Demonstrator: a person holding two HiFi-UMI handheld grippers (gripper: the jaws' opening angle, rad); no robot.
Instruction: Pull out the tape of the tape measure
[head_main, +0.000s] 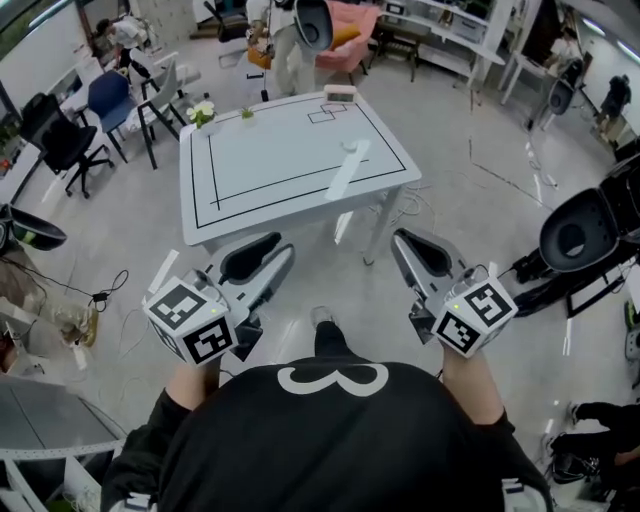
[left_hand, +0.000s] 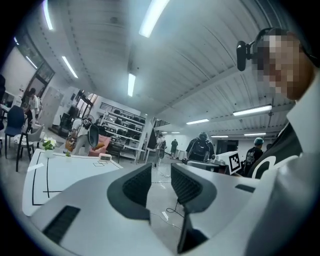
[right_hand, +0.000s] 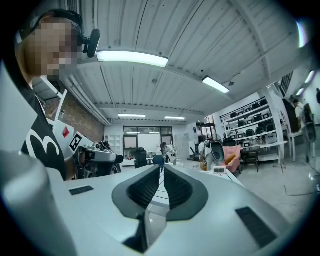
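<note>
The left hand-held gripper (head_main: 278, 255) is held level with its jaws a little apart, and nothing is held between them. The right hand-held gripper (head_main: 405, 245) is closed, with nothing in it. Both are held short of the white surface (head_main: 260, 165). The tape measure is not clearly seen; it may be the small white thing (head_main: 352, 147) on the right part of the surface. That thing lies ahead, well apart from both, and the right hand-held gripper is nearer to it. Its long side cannot be told.
</note>
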